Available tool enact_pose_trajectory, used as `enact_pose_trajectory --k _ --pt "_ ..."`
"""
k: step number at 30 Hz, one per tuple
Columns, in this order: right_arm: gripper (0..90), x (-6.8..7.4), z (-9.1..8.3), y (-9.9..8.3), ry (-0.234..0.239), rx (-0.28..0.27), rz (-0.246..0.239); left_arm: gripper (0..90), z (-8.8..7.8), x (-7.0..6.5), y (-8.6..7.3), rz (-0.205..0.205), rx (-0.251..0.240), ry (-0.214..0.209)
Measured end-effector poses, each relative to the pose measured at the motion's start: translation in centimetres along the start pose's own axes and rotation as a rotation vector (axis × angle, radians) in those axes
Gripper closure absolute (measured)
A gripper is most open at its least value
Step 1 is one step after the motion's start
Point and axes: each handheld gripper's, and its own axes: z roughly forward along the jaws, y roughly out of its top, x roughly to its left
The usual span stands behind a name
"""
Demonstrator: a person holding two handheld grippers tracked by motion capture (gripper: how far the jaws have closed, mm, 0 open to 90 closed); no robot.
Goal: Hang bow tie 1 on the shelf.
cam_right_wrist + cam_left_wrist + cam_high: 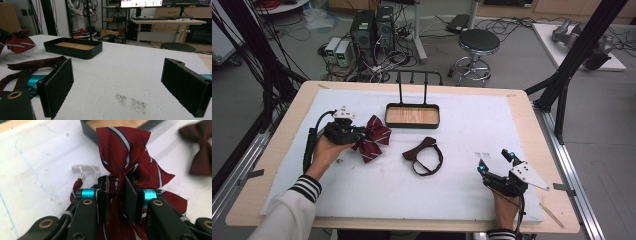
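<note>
Pinched hard on the knot of the striped bow tie (125, 155), the fingers (103, 195) of the left gripper (346, 131) are closed on the cloth, while the right gripper (498, 162) sits with its jaws spread wide over bare mat, holding nothing. From where I stand, that red bow tie is at the left of the white mat (462, 195), just left of the black tray (412, 115), and its wings fan out away from the gripper toward the middle of the table, so its long axis runs roughly along the gripper's reach. A second, dark brown bow tie (424, 154) lies flat near the centre, strap looped, apart from both grippers. Open mat spreads between the brown tie and the right gripper, and along the near edge. The tray's wall is close to the striped tie's far wing.
</note>
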Motion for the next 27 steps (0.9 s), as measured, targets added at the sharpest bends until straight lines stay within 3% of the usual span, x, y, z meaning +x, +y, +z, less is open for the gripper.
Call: enact_pose_trajectory --k 6,11,18,27 --pt "10.0 0.0 0.0 0.0 -0.001 0.000 0.001 73.8 -1.2 -0.1 0.6 -0.002 -0.108 -0.004" --pt "10.0 0.0 0.0 0.0 0.000 0.001 0.001 73.8 -2.0 -0.4 1.3 0.013 -0.160 0.005" --pt "10.0 0.0 0.0 0.0 0.001 0.002 0.002 73.8 -2.7 -0.5 2.0 -0.014 -0.251 -0.017" --pt "10.0 -0.1 0.0 0.0 0.001 0.001 -0.001 73.8 -3.6 -0.6 2.8 -0.001 -0.309 -0.006"
